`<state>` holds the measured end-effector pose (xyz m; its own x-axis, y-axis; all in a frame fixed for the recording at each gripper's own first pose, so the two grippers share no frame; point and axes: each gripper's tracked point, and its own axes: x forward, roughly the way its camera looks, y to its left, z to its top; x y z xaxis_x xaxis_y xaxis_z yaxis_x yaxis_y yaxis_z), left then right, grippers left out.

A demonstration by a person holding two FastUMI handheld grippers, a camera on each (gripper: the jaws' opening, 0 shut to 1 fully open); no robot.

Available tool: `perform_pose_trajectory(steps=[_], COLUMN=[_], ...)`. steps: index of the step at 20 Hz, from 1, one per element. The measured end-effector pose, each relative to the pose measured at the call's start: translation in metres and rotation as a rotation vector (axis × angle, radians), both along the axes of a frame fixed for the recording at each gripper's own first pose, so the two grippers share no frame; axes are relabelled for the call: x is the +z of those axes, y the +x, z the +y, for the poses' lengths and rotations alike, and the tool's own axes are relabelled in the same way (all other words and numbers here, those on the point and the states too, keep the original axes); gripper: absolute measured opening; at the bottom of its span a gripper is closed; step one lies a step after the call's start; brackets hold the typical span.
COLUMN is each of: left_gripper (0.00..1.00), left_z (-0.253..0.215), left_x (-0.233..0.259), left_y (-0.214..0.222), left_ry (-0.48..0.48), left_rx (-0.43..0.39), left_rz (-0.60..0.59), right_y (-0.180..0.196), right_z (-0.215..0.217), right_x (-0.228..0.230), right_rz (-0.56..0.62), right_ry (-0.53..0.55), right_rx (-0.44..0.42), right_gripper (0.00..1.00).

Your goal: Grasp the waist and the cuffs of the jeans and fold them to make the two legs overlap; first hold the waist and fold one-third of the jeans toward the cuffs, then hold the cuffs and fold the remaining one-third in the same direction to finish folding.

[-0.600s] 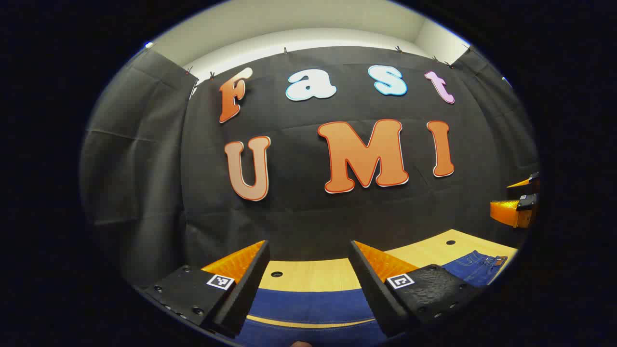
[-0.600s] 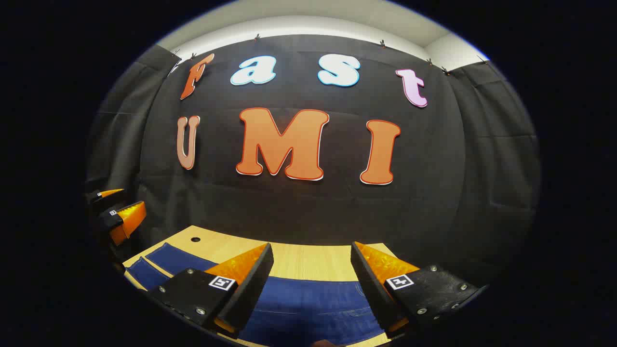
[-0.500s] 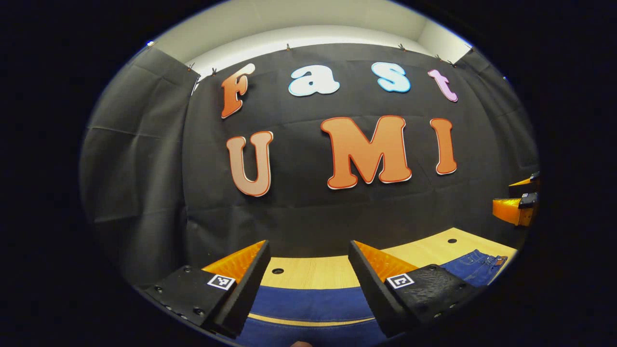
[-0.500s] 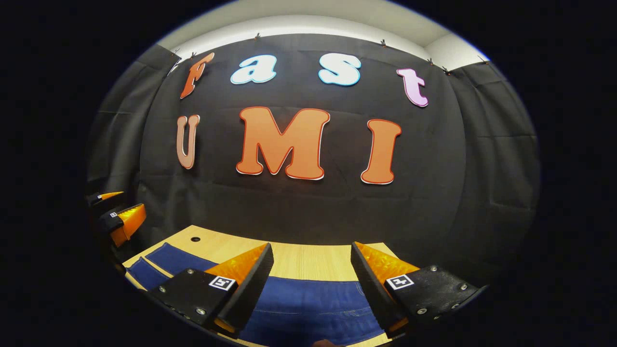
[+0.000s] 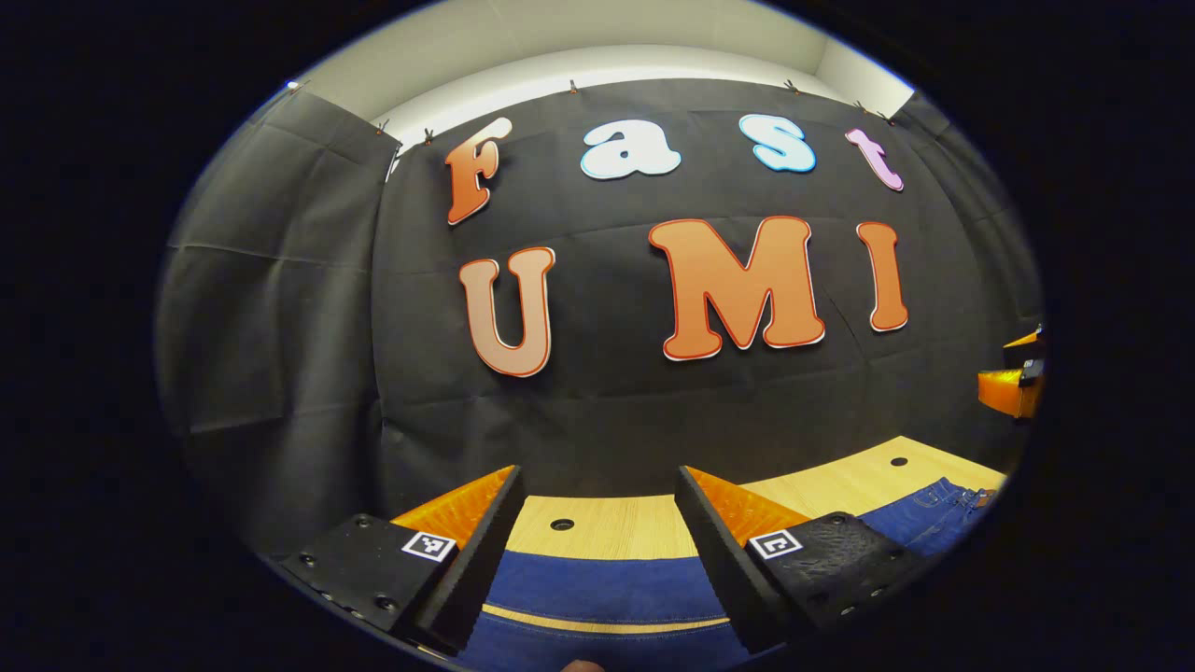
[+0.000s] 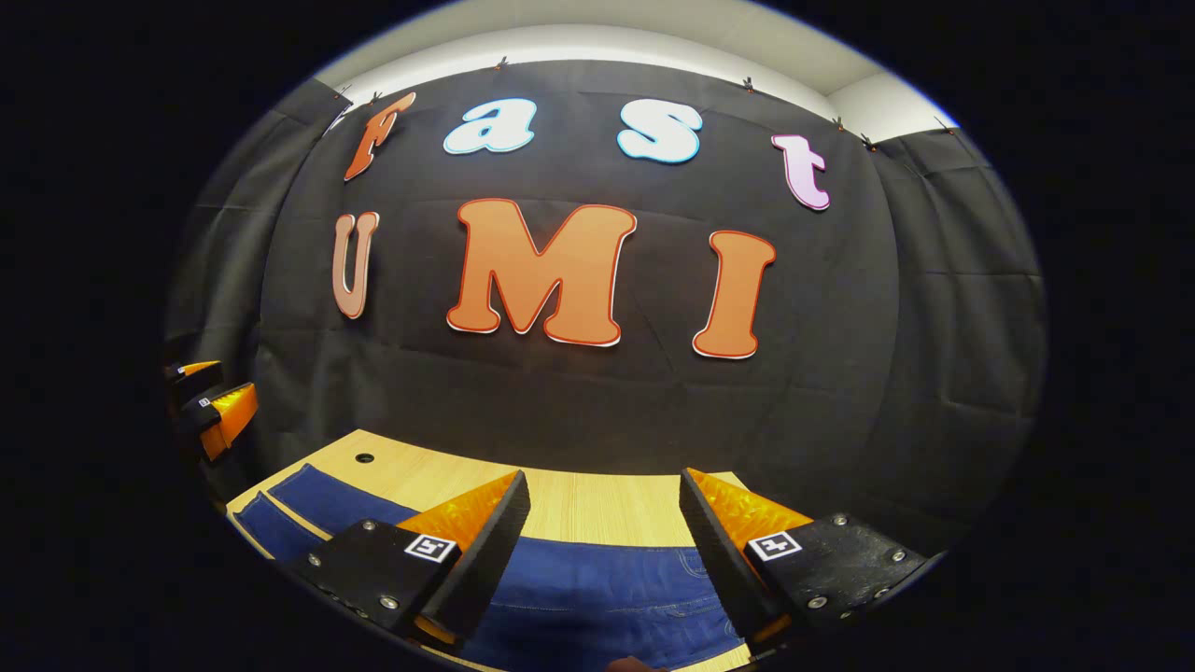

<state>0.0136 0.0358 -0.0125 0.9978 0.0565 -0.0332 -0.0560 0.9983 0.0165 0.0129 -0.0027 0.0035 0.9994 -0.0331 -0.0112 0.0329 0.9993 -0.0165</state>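
Dark blue jeans (image 5: 597, 583) lie flat on the wooden table (image 5: 616, 527). In the left gripper view the two legs run across below my left gripper (image 5: 597, 476), with a strip of table between them, and the waist end (image 5: 938, 518) lies at the right. My left gripper is open and holds nothing. In the right gripper view the upper part of the jeans (image 6: 607, 588) lies under my right gripper (image 6: 604, 476), which is open, and the legs (image 6: 317, 499) stretch off to the left. Both grippers hover above the cloth.
The table (image 6: 579, 504) ends at the black cloth wall close behind. It has small round holes (image 5: 562, 525) (image 6: 364, 458). The right gripper (image 5: 1013, 387) shows at the right edge of the left gripper view, and the left gripper (image 6: 215, 411) at the left edge of the right gripper view.
The left gripper's view has swung a little leftward, the right gripper's a little rightward and down; each sees the other gripper nearer the edge. Both stay open and the jeans lie still.
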Motion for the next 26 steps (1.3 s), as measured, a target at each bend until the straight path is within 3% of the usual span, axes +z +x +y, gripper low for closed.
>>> perform_pose_trajectory(steps=[4,11,19,26], left_gripper=[0.98,0.98,0.98,0.99], left_z=[0.007,0.054,0.098,0.138], left_x=[-0.002,-0.051,-0.115,-0.183], left_y=[0.007,0.003,-0.021,-0.048], left_ry=[-0.021,-0.108,-0.179,-0.323], left_rx=[0.005,0.103,0.136,0.206], left_rz=[0.005,0.167,0.376,0.577], right_y=[-0.007,-0.01,-0.021,-0.033], right_z=[0.002,-0.036,-0.084,-0.127], right_x=[-0.008,-0.039,-0.112,-0.177], right_rz=[0.005,0.13,0.369,0.564], right_ry=[-0.025,0.003,0.178,0.368], right_rx=[0.006,-0.039,-0.11,-0.196], right_gripper=[0.98,0.98,0.98,0.98])
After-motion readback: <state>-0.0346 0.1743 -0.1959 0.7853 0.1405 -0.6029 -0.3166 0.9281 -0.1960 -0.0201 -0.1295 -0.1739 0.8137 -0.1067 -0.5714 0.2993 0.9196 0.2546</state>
